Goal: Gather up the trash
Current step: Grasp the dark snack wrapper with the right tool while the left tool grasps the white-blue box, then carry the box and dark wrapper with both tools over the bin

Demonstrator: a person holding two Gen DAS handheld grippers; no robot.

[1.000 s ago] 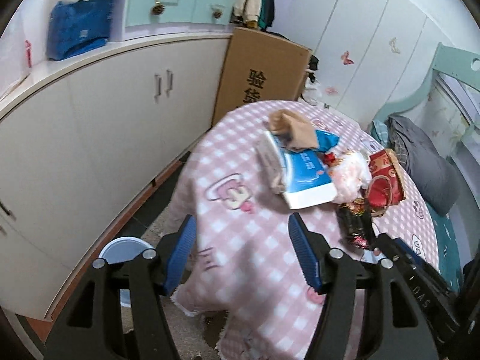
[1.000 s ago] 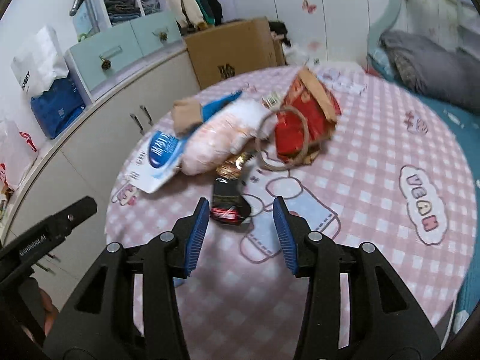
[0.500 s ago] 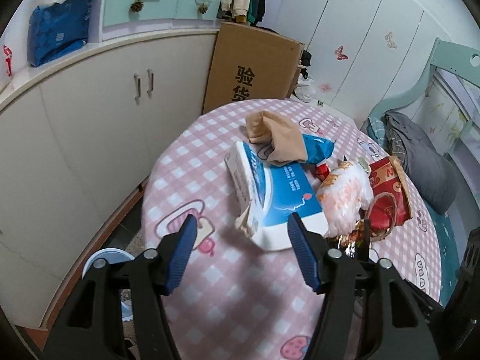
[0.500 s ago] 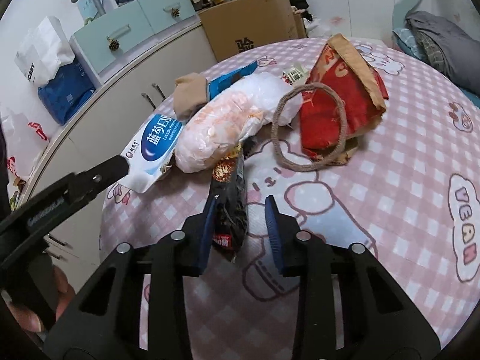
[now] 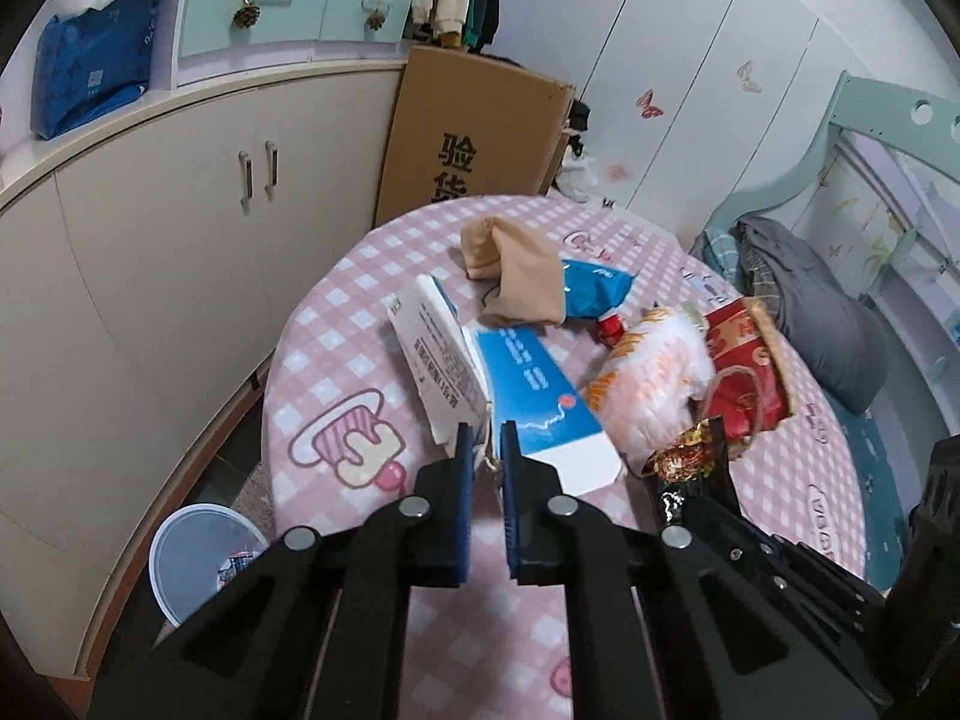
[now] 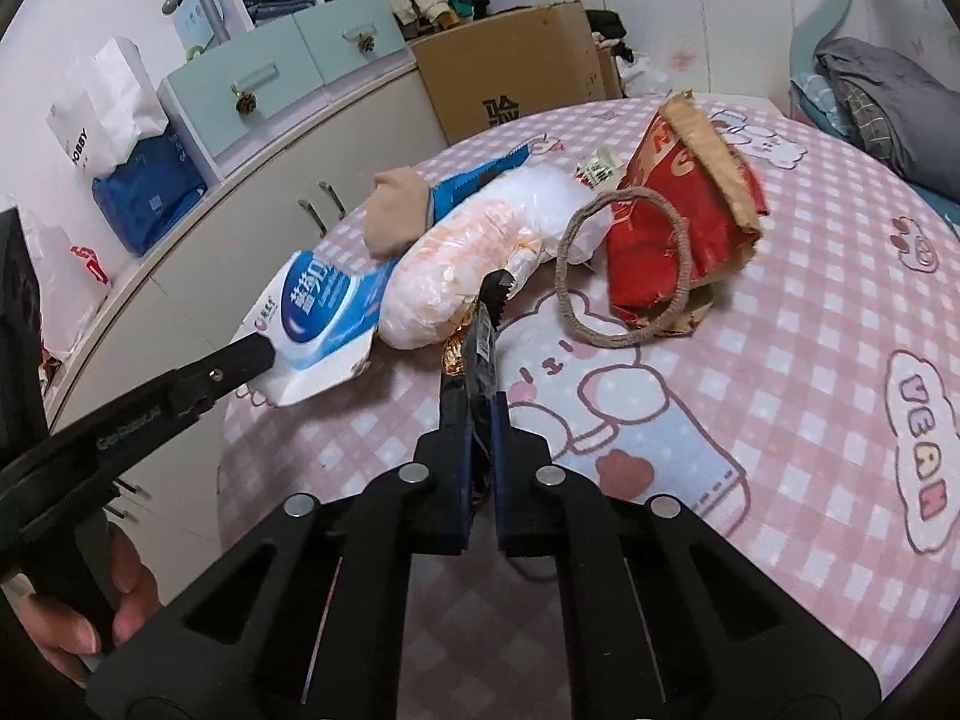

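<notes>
Clamping a black wrapper (image 6: pixel 480 354) near the table's (image 6: pixel 780 372) left edge, the right gripper (image 6: pixel 478 420) has just closed, the left gripper (image 5: pixel 487 450) pinching the blue-and-white packet (image 5: pixel 528 396).

A dark snack wrapper (image 6: pixel 480 354) stands on edge beside a blue-white tissue pack (image 6: pixel 318 312) on the table.

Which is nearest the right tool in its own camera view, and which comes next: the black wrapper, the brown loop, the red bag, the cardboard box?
1. Black wrapper: pinched in the right tool.
2. Brown loop: ahead, slightly right.
3. Red bag: just behind the loop.
4. Cardboard box: off the table, far back.
</notes>
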